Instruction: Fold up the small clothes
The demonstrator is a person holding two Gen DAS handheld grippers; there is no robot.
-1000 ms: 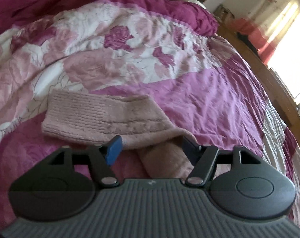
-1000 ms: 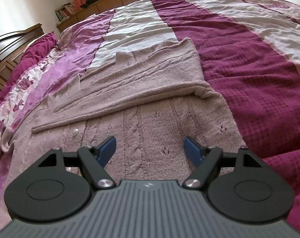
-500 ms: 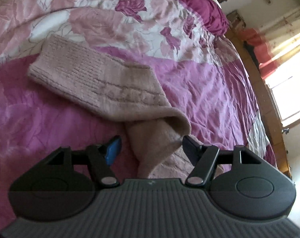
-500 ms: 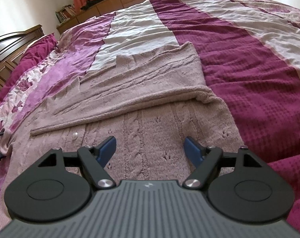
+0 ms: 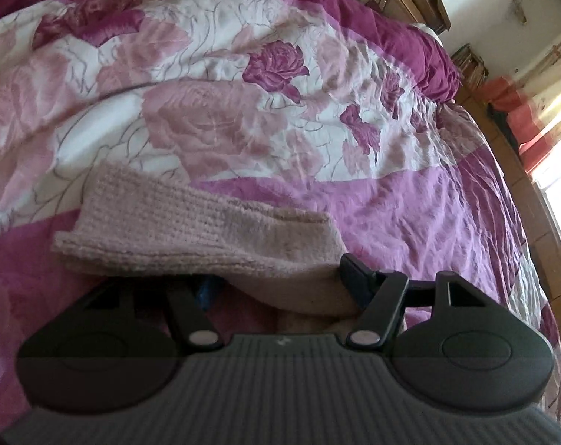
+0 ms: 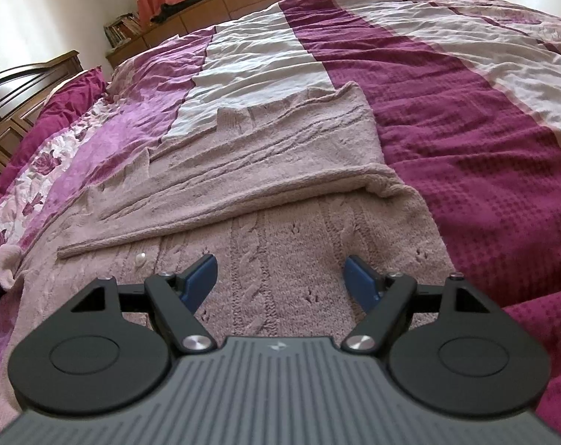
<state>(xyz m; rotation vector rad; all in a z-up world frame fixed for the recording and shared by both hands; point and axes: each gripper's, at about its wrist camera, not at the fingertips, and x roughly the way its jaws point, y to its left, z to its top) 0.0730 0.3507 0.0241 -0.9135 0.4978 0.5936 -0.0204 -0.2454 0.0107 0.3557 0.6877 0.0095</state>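
Note:
A pale pink knitted cardigan (image 6: pixel 265 200) lies flat on the bed, one front panel folded over its cable-knit body. Its sleeve (image 5: pixel 191 230) shows in the left wrist view, bent back with the ribbed cuff at the left. My left gripper (image 5: pixel 280 278) is open, low against the sleeve's bend; the knit lies between the fingers and covers the left fingertip. My right gripper (image 6: pixel 282 274) is open and empty, just above the cardigan's lower body. A small white button (image 6: pixel 141 259) sits near its left finger.
The bed has a floral pink quilt (image 5: pixel 213 104) at the head end and a maroon and cream striped cover (image 6: pixel 465 118). A wooden headboard (image 6: pixel 24 104) stands at the left, a low wooden shelf (image 6: pixel 243 0) and curtains by the window.
My left gripper has dropped lower and pushed forward onto the sleeve's fold, which now hides its left fingertip. The right gripper has hardly moved.

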